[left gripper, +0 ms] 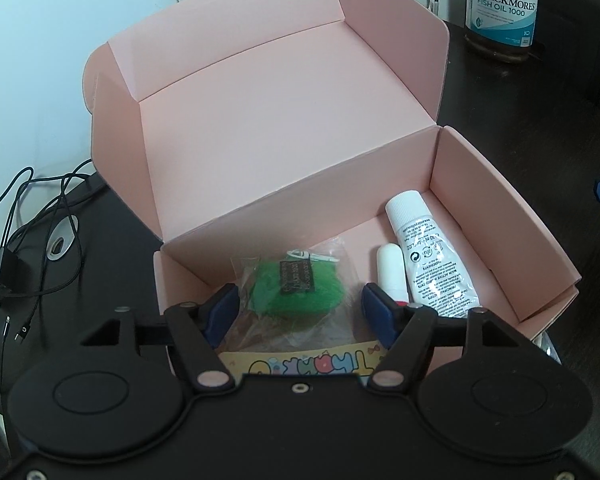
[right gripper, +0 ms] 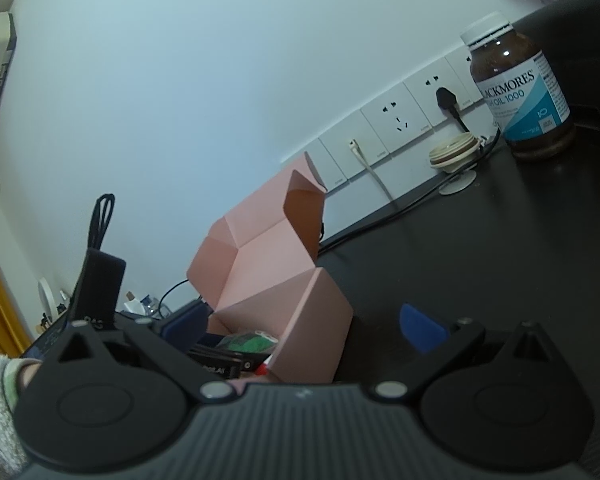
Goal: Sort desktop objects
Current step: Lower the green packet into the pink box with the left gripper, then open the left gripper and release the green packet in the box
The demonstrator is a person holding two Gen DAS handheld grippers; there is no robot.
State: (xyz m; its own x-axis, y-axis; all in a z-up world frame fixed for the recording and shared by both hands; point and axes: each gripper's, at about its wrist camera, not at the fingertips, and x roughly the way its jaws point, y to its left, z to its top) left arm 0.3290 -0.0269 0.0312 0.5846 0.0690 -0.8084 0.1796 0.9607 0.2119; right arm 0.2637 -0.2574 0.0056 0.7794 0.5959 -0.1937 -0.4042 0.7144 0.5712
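While the left gripper (left gripper: 296, 306) hung over the open pink cardboard box (left gripper: 500, 216), its jaws were held wide, clear of the clear-bagged green fuzzy item (left gripper: 296, 284).

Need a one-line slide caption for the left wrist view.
Open left gripper over clear packet in pink box.

A dark desk (right gripper: 480, 248) carries everything here. An open pink cardboard box (left gripper: 284, 132) stands on it with its lid flap raised toward the wall. Well apart from the box, near the wall sockets, a brown fish-oil bottle (right gripper: 518, 88) with a white cap stands upright. Beside the bottle sits a small round cream-coloured container (right gripper: 454, 152), with a flat white disc (right gripper: 458, 184) just in front of it. On the box's other side, a tangle of black cables (left gripper: 24, 232) lies on the desk around a charger plug (left gripper: 0, 272).
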